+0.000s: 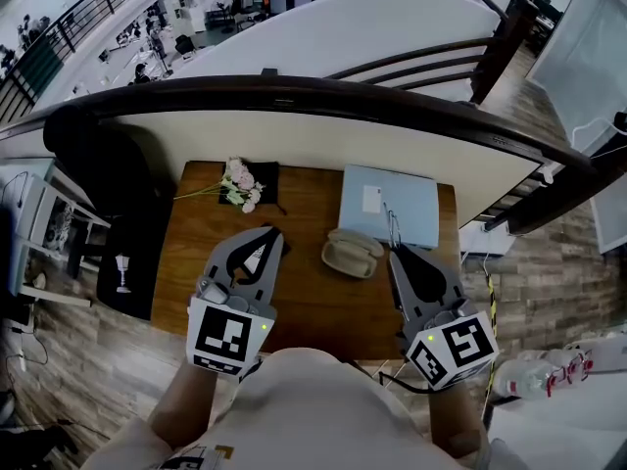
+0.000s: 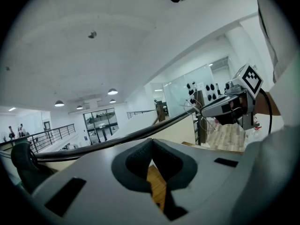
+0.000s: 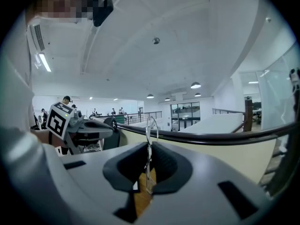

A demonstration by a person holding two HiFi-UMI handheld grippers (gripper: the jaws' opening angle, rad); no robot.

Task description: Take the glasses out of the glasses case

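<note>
The glasses (image 3: 148,156) are showing as a thin, pale wire frame, so slight that in the head view only a few fine lines are standing up over the right gripper's tips. They are sitting upright between the fingers of the right gripper (image 1: 400,255), which are pressing together on the wire, so the frame is hanging above the surface (image 1: 313,311), not lying in the case. Judging from this, the main step is looking done: the glasses are out and being held just to the right of the glasses case (image 1: 353,255). What seems left is setting them down somewhere safe, and a frame this thin is probably bending easily under a hard squeeze.

The case, a rounded beige shell, is resting near the middle of the surface between the two grippers. Whether its lid is lying open or shut is too hard to tell from here.

The left gripper (image 1: 266,235) is hovering on the case's other side with its fingers meeting at the tips and nothing between them.

Farther back, a sprig of pale flowers (image 1: 238,186) and a light blue box (image 1: 392,204) are lying along the far edge.
</note>
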